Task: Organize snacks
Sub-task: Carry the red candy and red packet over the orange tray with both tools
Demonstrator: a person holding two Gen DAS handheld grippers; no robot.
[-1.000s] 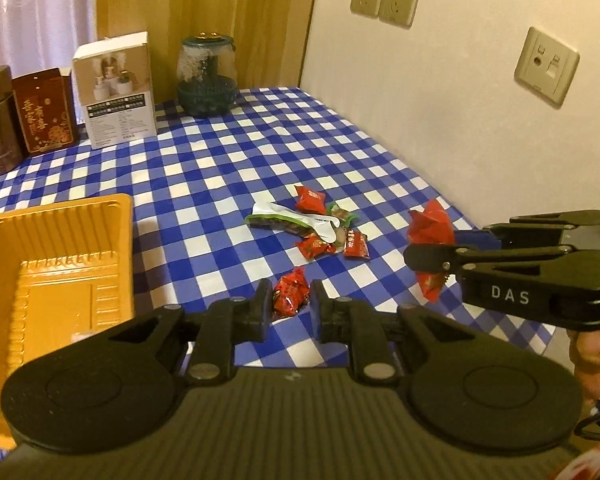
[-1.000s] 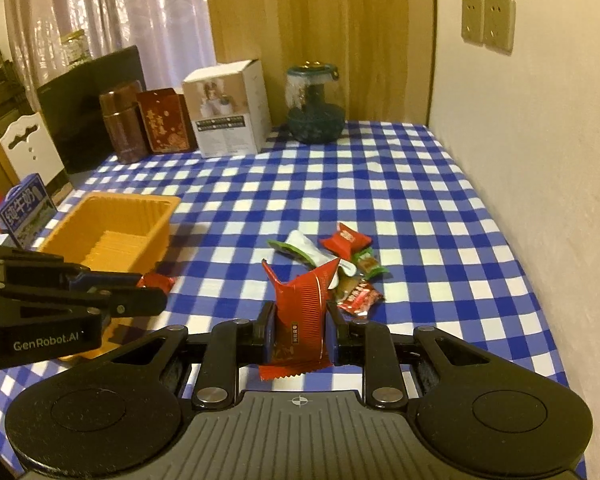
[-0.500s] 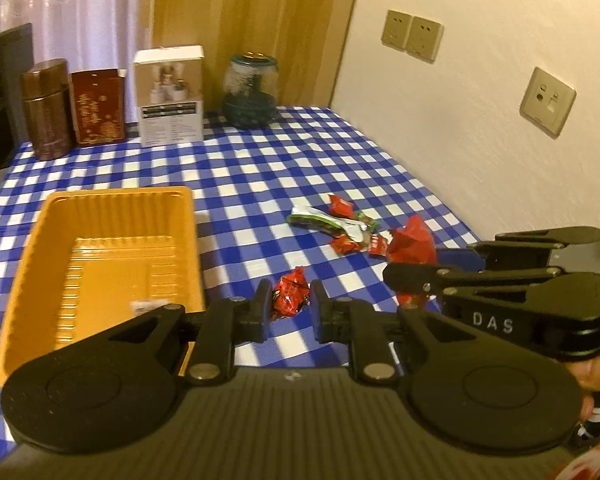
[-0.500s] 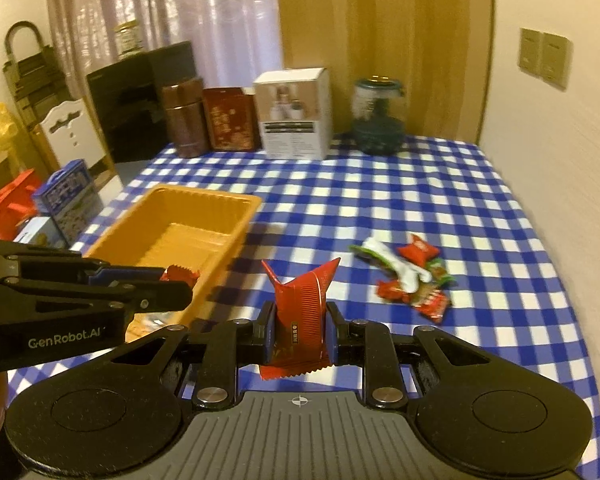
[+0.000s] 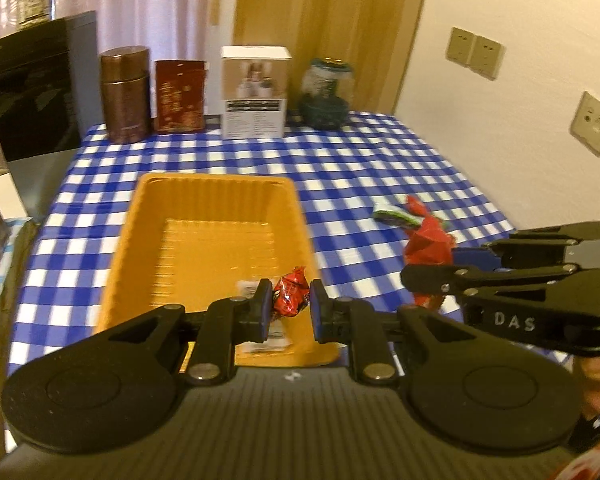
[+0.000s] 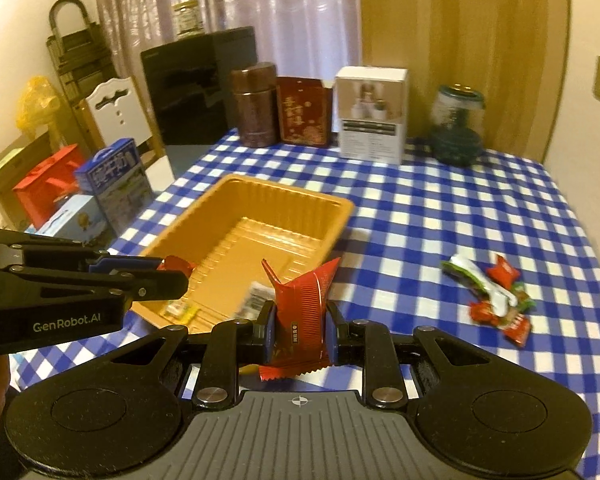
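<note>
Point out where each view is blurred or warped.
Left wrist view: the checked tablecloth smears near the orange tray, and fisheye bends the wall. Right wrist view: the loose snacks and tray labels are motion-blurred; the held red packet stays sharp.

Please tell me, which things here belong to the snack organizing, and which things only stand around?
Belong to the job:
left gripper holding small red candy
right gripper holding red snack packet
orange tray
snack pile

Only standing around:
brown canister
red tin
white box
glass jar
</note>
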